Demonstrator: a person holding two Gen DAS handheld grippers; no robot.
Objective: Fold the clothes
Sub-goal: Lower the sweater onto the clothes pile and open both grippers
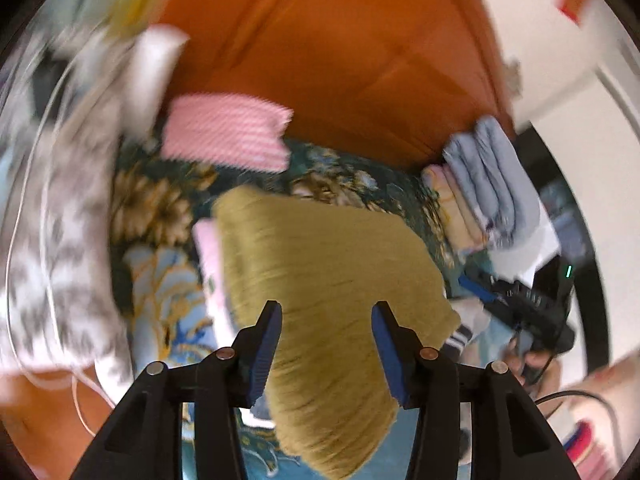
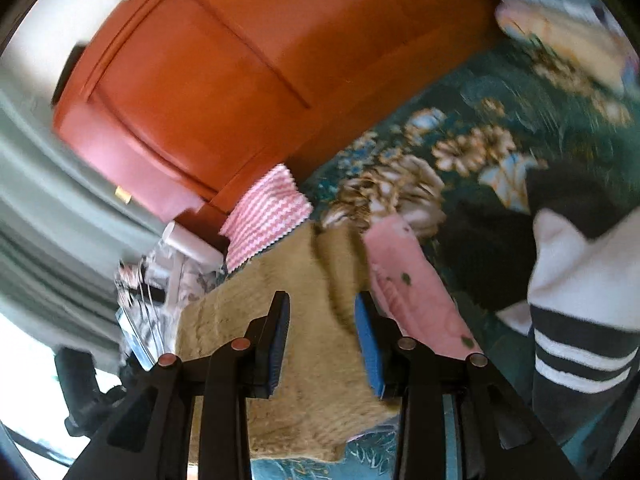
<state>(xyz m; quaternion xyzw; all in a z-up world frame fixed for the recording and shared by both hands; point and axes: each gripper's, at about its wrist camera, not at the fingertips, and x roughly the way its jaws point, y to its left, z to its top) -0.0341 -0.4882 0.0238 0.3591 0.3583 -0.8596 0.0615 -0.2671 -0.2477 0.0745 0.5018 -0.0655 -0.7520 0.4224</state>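
Note:
An olive-mustard knit garment (image 1: 320, 280) lies on the floral bedspread (image 1: 160, 208), with a pink garment (image 1: 210, 264) partly under its left side. My left gripper (image 1: 326, 316) hovers over the knit, open, nothing between its blue pads. In the right wrist view the same knit (image 2: 320, 320) lies below my right gripper (image 2: 322, 308), which is also open. The pink garment (image 2: 408, 280) shows to its right. The right gripper (image 1: 520, 312) appears at the knit's right edge in the left wrist view. Both views are blurred.
A folded pink-and-white striped cloth (image 1: 228, 136) lies by the orange wooden headboard (image 1: 320, 40). A stack of folded grey and peach clothes (image 1: 480, 192) sits at right. A grey patterned garment (image 1: 60, 240) lies left. A foot in a striped sock (image 2: 580, 312) rests on the bedspread (image 2: 500, 120).

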